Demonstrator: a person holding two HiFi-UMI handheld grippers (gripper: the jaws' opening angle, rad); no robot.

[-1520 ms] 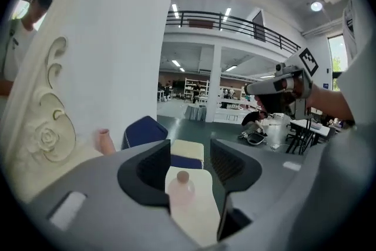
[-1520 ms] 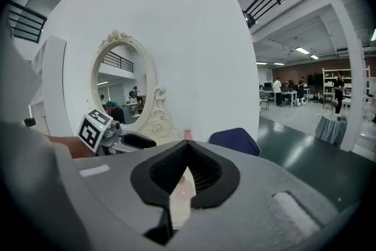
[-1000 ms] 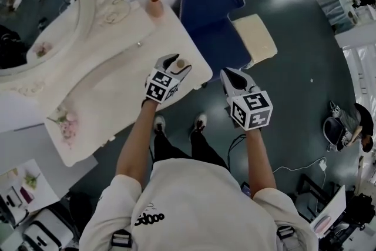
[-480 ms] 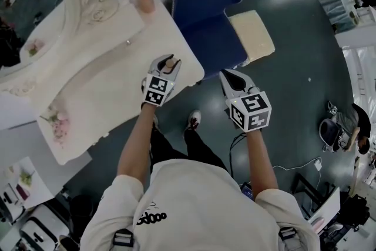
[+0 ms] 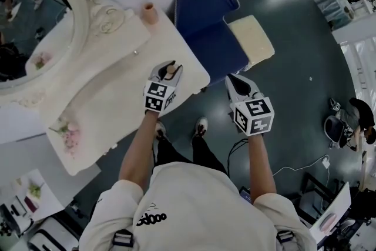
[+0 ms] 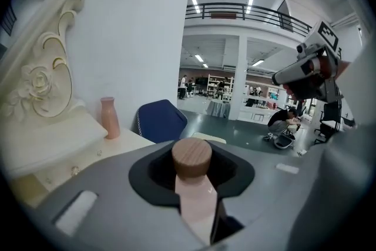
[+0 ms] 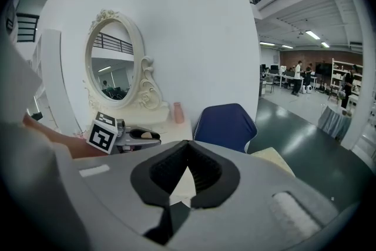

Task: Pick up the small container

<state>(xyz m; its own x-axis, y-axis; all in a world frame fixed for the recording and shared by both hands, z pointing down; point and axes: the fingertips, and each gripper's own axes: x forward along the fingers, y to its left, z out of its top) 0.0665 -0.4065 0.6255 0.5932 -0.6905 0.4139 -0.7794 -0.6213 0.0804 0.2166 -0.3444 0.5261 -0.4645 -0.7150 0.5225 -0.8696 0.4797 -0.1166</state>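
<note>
The small container (image 6: 191, 157) is a pale pink bottle with a round wooden lid. It stands upright between the jaws of my left gripper (image 6: 192, 172), whose pads press on its sides. In the head view that left gripper (image 5: 171, 66) hangs over the near right corner of the cream vanity table (image 5: 106, 103), with the container (image 5: 170, 71) showing between its tips. My right gripper (image 5: 235, 78) is off the table's edge over the dark floor, to the right of the left one. Its jaws meet at the tips with nothing in them, as the right gripper (image 7: 188, 149) view shows.
An oval mirror (image 5: 29, 20) in a carved cream frame stands at the table's back left. A pink vase (image 5: 150, 12) stands at the far corner, and flowers (image 5: 67, 129) lie at the near left. A blue chair (image 5: 205, 14) and a cream cushion (image 5: 252, 38) are beyond the table.
The left gripper's jaws, wide around the container a second ago, have closed on it. The right gripper has hardly moved.
</note>
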